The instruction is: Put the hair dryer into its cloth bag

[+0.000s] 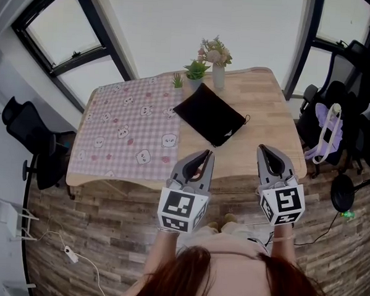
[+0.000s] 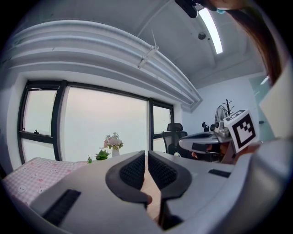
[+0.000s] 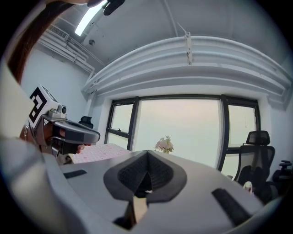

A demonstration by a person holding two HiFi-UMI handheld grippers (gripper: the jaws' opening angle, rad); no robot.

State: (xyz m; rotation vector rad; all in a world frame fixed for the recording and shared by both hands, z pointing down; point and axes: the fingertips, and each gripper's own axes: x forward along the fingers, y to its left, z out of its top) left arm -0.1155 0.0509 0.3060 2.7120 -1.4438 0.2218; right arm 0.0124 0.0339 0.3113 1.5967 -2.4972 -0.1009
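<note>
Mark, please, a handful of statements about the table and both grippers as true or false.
1. The flat black cloth bag lies on the wooden table. True.
2. The left gripper grips the bag. False: it is shut on nothing, off the table's near edge.
3. The pink checked tablecloth covers the table's left part. True.
4. The right gripper is wide open. False: its jaws are shut.
5. The pale vase of flowers stands at the near edge. False: at the far edge.

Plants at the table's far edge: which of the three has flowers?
The rightmost one, the bouquet in the pale vase, with pinkish blooms. The potted plant and the tiny sprig to its left are plain green.
</note>
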